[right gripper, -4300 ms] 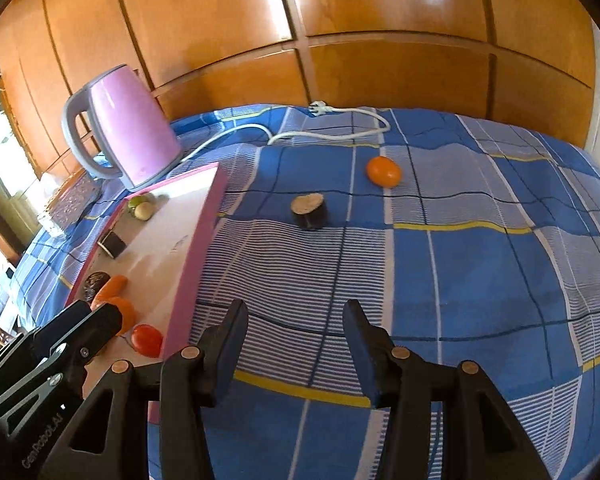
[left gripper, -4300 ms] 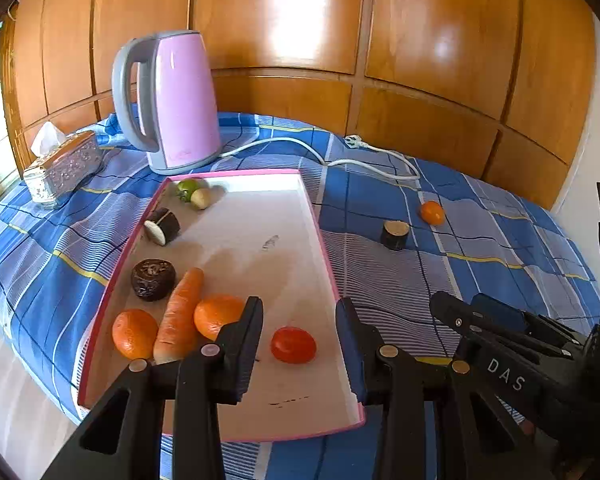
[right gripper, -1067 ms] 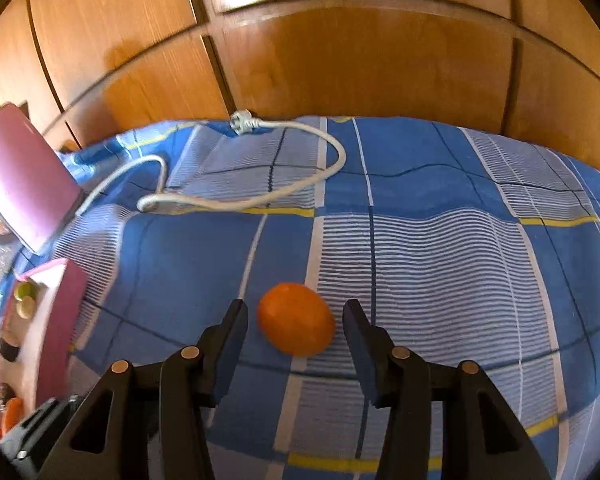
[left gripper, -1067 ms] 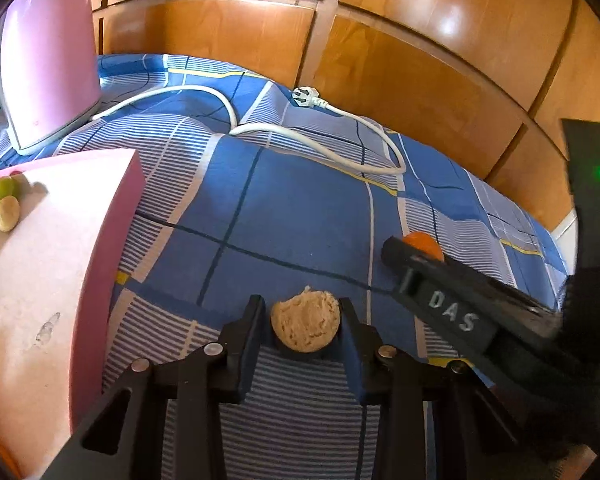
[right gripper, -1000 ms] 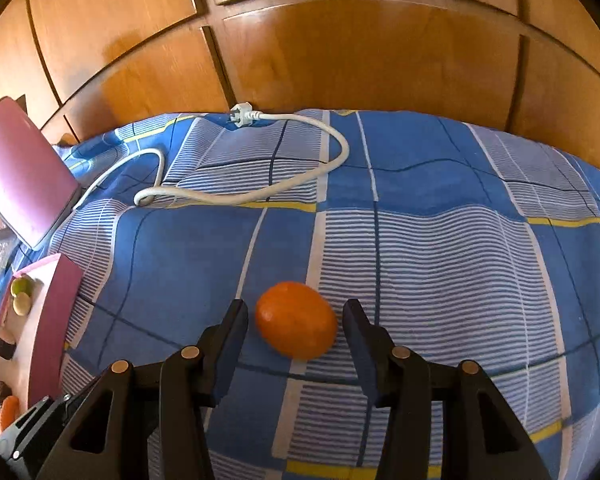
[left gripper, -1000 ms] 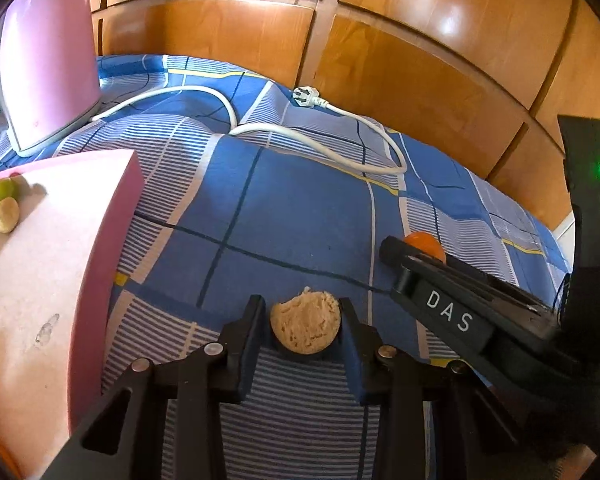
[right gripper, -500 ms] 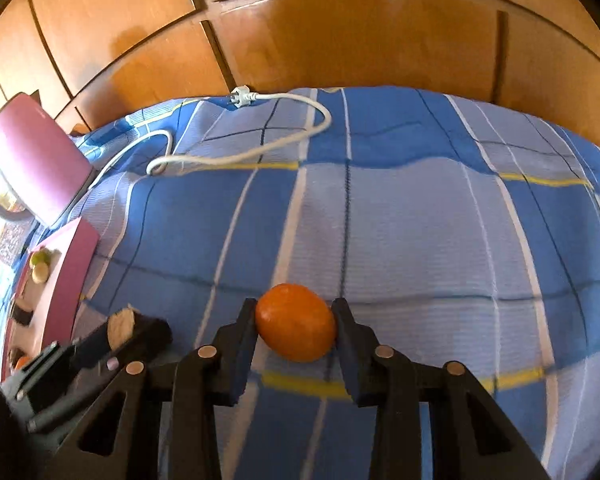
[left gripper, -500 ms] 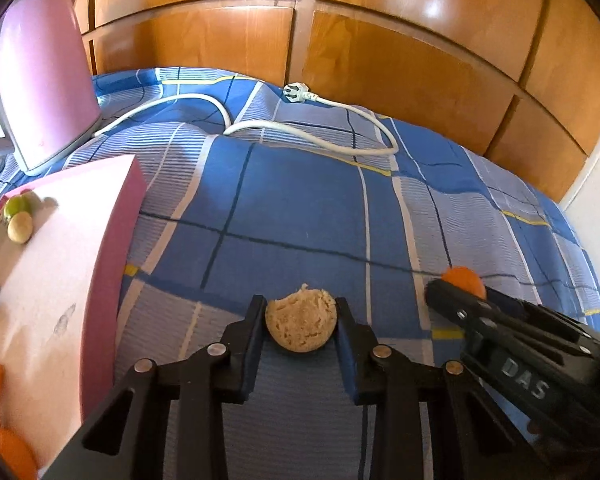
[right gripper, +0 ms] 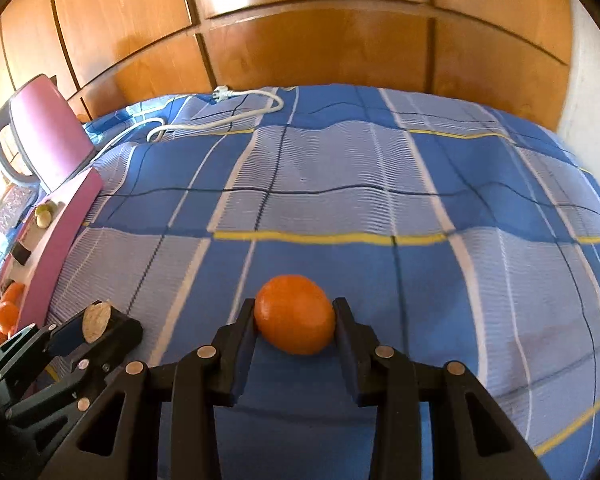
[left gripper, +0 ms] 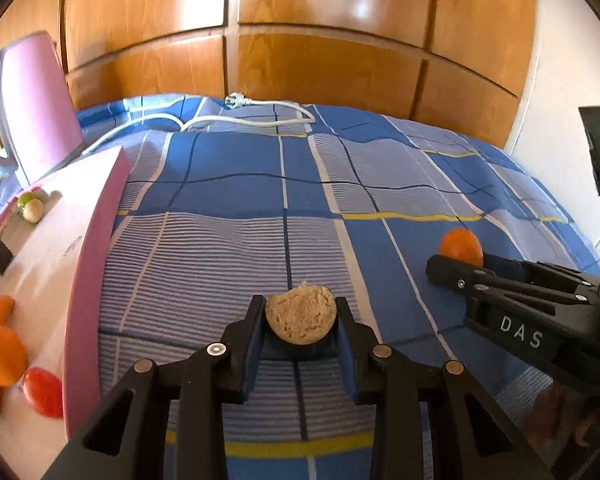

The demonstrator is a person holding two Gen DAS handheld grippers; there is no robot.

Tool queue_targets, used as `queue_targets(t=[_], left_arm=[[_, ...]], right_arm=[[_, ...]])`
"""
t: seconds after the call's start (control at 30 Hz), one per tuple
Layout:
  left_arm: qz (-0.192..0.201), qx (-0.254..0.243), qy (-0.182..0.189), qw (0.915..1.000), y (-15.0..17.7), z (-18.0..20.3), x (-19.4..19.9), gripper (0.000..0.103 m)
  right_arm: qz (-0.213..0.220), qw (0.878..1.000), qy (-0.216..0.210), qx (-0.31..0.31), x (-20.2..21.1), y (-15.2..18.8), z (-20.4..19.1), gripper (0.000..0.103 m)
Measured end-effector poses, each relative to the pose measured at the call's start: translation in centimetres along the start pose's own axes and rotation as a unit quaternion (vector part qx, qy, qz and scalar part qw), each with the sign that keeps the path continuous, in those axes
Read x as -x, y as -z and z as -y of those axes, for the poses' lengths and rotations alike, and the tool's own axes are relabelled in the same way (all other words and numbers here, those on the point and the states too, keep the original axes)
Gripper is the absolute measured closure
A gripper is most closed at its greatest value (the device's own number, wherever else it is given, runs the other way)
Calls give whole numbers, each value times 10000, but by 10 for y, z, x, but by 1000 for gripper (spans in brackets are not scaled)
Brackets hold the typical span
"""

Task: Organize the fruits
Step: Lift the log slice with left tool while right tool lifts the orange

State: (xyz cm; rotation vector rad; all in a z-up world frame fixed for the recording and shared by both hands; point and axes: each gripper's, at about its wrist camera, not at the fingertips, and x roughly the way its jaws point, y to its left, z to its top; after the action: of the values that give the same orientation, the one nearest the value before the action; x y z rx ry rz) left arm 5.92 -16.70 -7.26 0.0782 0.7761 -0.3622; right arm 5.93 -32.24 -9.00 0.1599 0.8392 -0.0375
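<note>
Currently both tongs loaded: left tongs [left gripper: 301, 320] clamp the dark-skinned cut fruit chunk with pale flesh [left gripper: 301, 314], right tongs [right gripper: 295, 322] clamp the round orange citrus [right gripper: 295, 314], both over the blue checked bedspread [left gripper: 240, 200]. Carry step; next probably swing left, release inside the pink-rimmed white tray [left gripper: 96, 240]

Glossy wood panels [left gripper: 324, 68]; matt checked cloth [left gripper: 228, 248]; smooth orange [right gripper: 295, 314]; black plastic tool [left gripper: 300, 344].
</note>
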Motion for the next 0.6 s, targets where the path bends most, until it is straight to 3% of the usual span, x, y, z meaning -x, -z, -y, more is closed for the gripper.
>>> queue_targets(t=[0.23, 0.6], left_arm=[[107, -85, -80, 9999, 2, 1, -4, 70], [190, -234, -217, 9993, 5, 5, -3, 69]], right_arm=[[221, 9992, 307, 110, 1, 9, -7, 65], [415, 9987, 273, 116, 3, 14, -6, 65]])
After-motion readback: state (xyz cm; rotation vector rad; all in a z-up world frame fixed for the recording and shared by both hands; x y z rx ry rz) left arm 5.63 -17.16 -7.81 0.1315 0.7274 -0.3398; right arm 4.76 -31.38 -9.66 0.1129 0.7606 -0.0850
